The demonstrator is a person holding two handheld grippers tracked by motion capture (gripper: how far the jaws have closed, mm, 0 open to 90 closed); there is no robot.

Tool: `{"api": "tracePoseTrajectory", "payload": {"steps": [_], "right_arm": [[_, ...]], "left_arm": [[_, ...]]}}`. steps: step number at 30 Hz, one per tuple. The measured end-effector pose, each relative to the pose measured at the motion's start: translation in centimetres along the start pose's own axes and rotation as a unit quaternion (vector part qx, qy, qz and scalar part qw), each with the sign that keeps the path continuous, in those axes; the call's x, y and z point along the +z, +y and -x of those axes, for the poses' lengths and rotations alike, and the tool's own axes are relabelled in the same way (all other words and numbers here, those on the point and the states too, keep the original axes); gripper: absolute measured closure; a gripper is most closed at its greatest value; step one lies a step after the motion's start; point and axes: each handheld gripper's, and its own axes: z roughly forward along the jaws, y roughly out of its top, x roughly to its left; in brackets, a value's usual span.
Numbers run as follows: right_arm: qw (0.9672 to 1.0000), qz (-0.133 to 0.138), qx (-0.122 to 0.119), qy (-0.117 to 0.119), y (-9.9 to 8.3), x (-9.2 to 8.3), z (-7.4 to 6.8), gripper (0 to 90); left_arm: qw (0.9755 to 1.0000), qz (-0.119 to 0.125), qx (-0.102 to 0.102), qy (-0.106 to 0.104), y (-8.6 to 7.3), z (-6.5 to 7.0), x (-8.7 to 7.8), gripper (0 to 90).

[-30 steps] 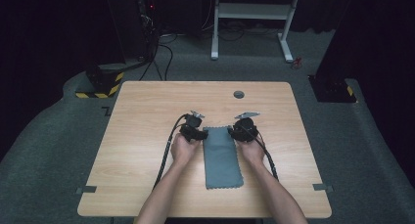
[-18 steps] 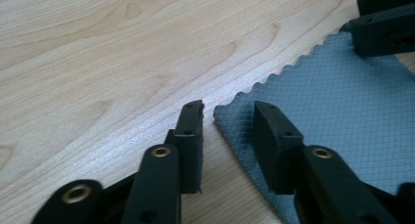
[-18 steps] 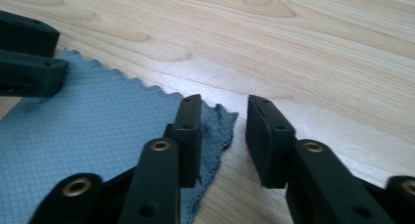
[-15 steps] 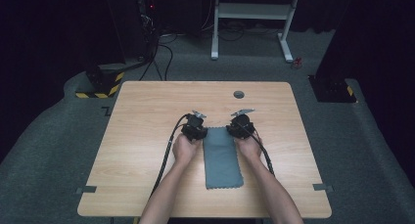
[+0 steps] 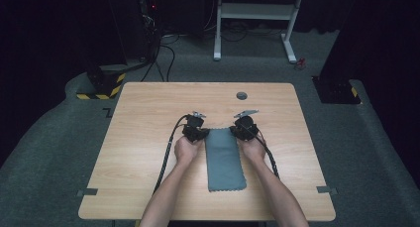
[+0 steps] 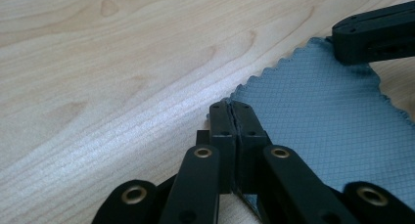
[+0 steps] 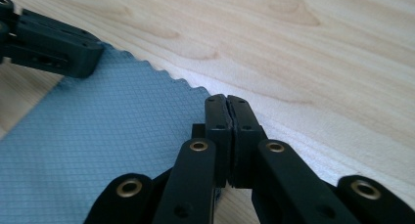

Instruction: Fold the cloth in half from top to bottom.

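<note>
Cloth [image 5: 225, 158]: grey, flat on the worktop [image 5: 148, 118], long axis running from the person's edge away to the claws. Left claw [image 6: 233, 111] and right claw [image 7: 227, 106]: each clamped on a far corner. Change since half a second ago: little; a lift or fold likely follows.

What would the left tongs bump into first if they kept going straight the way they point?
Probably nothing: beyond the left tongs, shut on the cloth corner, lies bare table.
</note>
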Motion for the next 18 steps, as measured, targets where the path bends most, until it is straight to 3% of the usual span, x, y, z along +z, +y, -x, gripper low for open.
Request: {"api": "tracePoseTrajectory", "payload": {"steps": [6,10,13,16,18], "right_arm": [[0.9998,0.019,0.0,0.0,0.4,-1.3,0.2,89.0],[0.9994,0.031,0.015,0.002,0.6,-1.7,0.7,89.1],[0.9992,0.039,0.014,0.0,0.8,-2.1,0.9,89.1],[0.9989,0.042,0.021,0.004,1.0,-2.3,1.0,89.1],[0.9989,0.045,0.01,-0.005,1.7,-2.7,1.0,89.1]], "left_arm": [[0.9997,0.01,0.023,-0.001,1.3,0.3,-0.8,88.7],[0.9994,0.016,0.03,0.0,2.3,0.5,-1.2,88.7],[0.9993,0.029,0.021,-0.005,2.8,0.2,-1.5,88.7],[0.9992,0.024,0.031,0.0,3.3,0.3,-1.5,88.7],[0.9989,0.029,0.036,0.004,3.6,0.4,-1.7,88.7]]}}
